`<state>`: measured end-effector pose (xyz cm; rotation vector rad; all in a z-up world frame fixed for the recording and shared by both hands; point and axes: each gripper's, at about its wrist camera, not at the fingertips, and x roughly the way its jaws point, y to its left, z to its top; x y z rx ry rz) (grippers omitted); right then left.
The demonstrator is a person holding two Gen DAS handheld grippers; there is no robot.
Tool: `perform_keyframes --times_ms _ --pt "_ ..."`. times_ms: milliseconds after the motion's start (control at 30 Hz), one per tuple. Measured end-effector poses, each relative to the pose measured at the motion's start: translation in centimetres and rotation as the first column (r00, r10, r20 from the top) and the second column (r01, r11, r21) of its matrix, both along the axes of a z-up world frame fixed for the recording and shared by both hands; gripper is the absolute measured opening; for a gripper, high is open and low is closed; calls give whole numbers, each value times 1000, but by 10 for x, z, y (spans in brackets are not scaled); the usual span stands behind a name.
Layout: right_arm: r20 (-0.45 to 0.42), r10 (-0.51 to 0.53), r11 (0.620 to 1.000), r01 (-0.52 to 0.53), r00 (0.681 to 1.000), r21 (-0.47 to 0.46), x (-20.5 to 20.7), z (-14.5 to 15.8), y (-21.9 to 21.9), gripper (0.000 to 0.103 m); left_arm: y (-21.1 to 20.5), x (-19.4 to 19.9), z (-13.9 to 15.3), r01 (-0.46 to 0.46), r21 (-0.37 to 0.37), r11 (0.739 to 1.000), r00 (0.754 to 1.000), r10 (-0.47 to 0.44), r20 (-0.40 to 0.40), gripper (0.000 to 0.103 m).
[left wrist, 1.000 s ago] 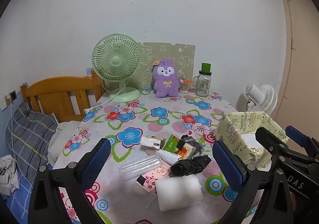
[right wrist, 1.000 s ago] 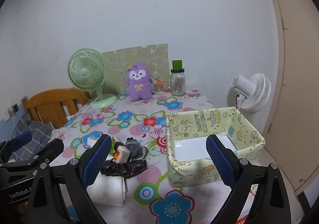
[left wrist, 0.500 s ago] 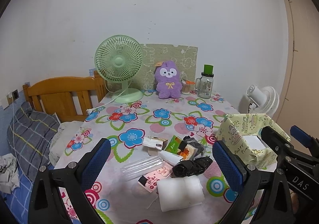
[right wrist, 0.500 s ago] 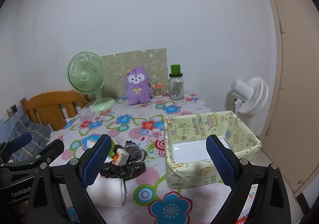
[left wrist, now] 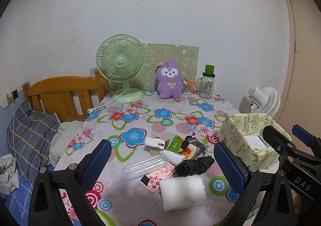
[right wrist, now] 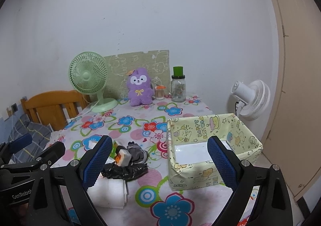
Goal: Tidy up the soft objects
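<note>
A heap of small items lies at the near end of the flowered table: a white foam roll (left wrist: 183,190) (right wrist: 109,192), a black crumpled bag (left wrist: 193,165) (right wrist: 125,171), grey socks (right wrist: 137,152), a green packet (left wrist: 176,142) and a clear plastic sleeve (left wrist: 144,165). A yellow cartoon-print box (right wrist: 212,145) (left wrist: 247,139) stands to the right, with only a white bottom showing inside. My left gripper (left wrist: 163,164) hovers open above the heap. My right gripper (right wrist: 160,162) is open too, above the gap between heap and box. A purple plush toy (left wrist: 169,82) (right wrist: 140,87) sits at the far end.
A green desk fan (left wrist: 121,67), a glass jar with a green lid (left wrist: 207,83) and a small toothpick holder (right wrist: 159,93) stand at the back by a green board. A white fan (right wrist: 250,99) is right of the table; a wooden bed headboard (left wrist: 62,95) is left.
Both grippers have drawn back and risen slightly, so the table items look a bit farther and lower. Nothing on the table has moved; both stay open.
</note>
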<state>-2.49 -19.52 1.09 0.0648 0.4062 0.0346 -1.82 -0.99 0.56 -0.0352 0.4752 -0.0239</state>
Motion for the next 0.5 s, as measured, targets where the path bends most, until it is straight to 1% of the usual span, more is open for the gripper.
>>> perform_keyframes --times_ms 500 --pt "-5 -4 1000 4 1000 3 0 0 1 97 2 -2 0 6 1 1000 1000 -6 -3 103"
